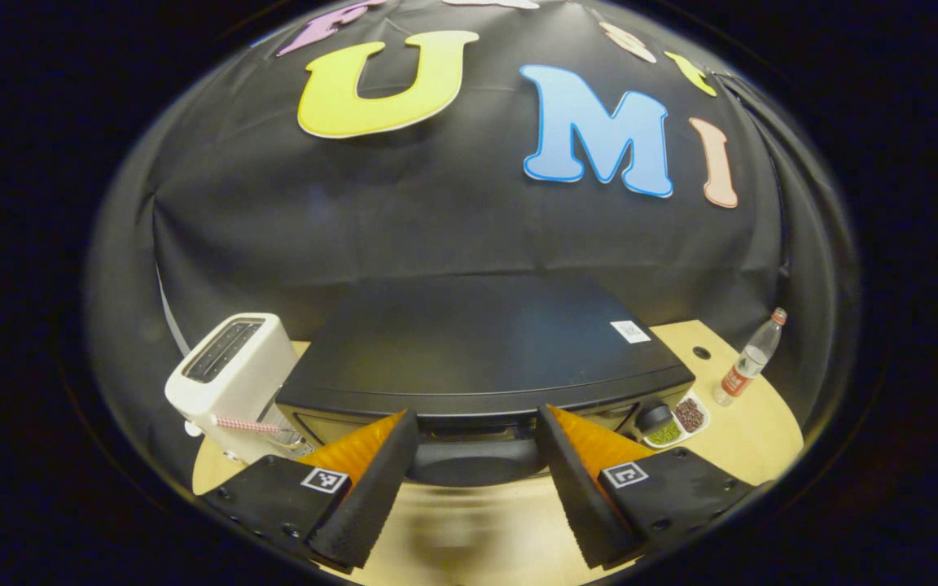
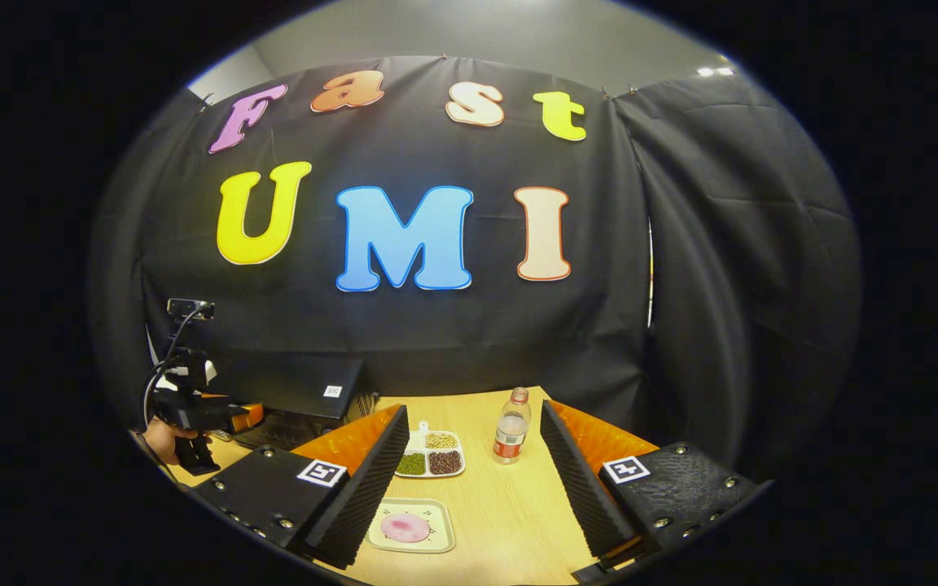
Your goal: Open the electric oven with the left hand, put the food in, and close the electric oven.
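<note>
1. Your left gripper (image 1: 475,465) is spread wide, and the oven handle (image 1: 475,461) sits between its fingers with neither pad touching it. The electric oven (image 1: 485,358) is shut. If you close while the bar lies this shallow, the pads may catch only its front edge and slip off when you pull.
2. The white toaster (image 1: 229,378) stands just beside the oven, and a small compartment dish (image 1: 679,422) is near the oven's other front corner. If you swing sideways on the pull, you could knock either one.
3. The door's arc looks likely to come down toward you, so keep the gripper body clear of it.
4. Your right gripper (image 2: 469,480) hangs open and empty above the table (image 2: 510,505). The food (image 2: 405,527) — a pink round on a small tray (image 2: 443,525) — lies between and below its fingers. The bottle (image 2: 510,427) stands near, and a hasty reach could tip it.
</note>
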### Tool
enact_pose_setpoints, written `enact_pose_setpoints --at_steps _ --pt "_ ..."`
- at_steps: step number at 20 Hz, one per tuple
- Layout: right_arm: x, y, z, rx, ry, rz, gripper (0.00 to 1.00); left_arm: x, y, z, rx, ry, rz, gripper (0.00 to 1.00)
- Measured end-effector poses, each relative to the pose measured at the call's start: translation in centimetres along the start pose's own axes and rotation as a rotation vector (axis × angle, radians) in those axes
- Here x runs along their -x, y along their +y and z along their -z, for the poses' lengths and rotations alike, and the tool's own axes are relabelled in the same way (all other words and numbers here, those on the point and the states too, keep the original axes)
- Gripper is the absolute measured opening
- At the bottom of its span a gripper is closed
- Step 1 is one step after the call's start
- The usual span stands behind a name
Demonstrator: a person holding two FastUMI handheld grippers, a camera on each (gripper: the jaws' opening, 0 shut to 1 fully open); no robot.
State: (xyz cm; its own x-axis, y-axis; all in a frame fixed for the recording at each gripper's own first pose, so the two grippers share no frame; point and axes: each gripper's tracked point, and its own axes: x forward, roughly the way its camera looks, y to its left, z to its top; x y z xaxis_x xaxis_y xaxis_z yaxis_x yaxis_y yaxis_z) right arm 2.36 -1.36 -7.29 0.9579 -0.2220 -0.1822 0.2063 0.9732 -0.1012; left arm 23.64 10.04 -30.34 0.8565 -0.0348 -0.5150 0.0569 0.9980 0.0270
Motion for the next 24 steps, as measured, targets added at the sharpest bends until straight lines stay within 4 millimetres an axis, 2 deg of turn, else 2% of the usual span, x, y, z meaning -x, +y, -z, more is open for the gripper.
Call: enact_pose_setpoints --at_steps 1,2,5,6,7,9,15,23,24 --pt "0.0 0.1 0.0 0.000 0.000 -0.003 0.99 0.0 0.0 0.1 -0.017 0.002 -0.003 1.00" --pt "0.0 0.2 -0.1 0.000 -0.003 -0.005 0.99 -0.1 -0.1 0.1 -0.022 -0.002 -0.005 0.97" --pt "0.1 0.8 -0.3 0.005 -0.004 -0.024 0.99 0.2 -0.1 0.3 -0.002 0.010 -0.003 1.00" --pt "0.1 0.9 -0.3 0.005 -0.009 -0.029 0.99 0.4 -0.1 0.5 -0.012 0.010 -0.006 0.97" --pt "0.1 1.0 -0.5 0.004 -0.013 -0.035 0.99 0.7 -0.2 0.7 -0.020 0.010 -0.008 1.00" --pt "0.3 1.1 -0.7 0.004 -0.018 -0.046 0.99 1.5 -0.3 1.3 -0.019 0.009 -0.011 0.97" --pt "0.8 1.1 -0.7 0.004 -0.025 -0.071 0.99 3.9 -0.7 4.2 -0.031 0.027 -0.027 0.97" --pt "2.0 0.8 -0.1 0.011 -0.017 -0.075 0.99 6.3 -1.3 9.5 -0.065 0.085 -0.025 0.97" --pt "2.1 0.7 0.0 0.013 -0.013 -0.074 0.99 6.4 -1.3 10.0 -0.069 0.089 -0.024 1.00"
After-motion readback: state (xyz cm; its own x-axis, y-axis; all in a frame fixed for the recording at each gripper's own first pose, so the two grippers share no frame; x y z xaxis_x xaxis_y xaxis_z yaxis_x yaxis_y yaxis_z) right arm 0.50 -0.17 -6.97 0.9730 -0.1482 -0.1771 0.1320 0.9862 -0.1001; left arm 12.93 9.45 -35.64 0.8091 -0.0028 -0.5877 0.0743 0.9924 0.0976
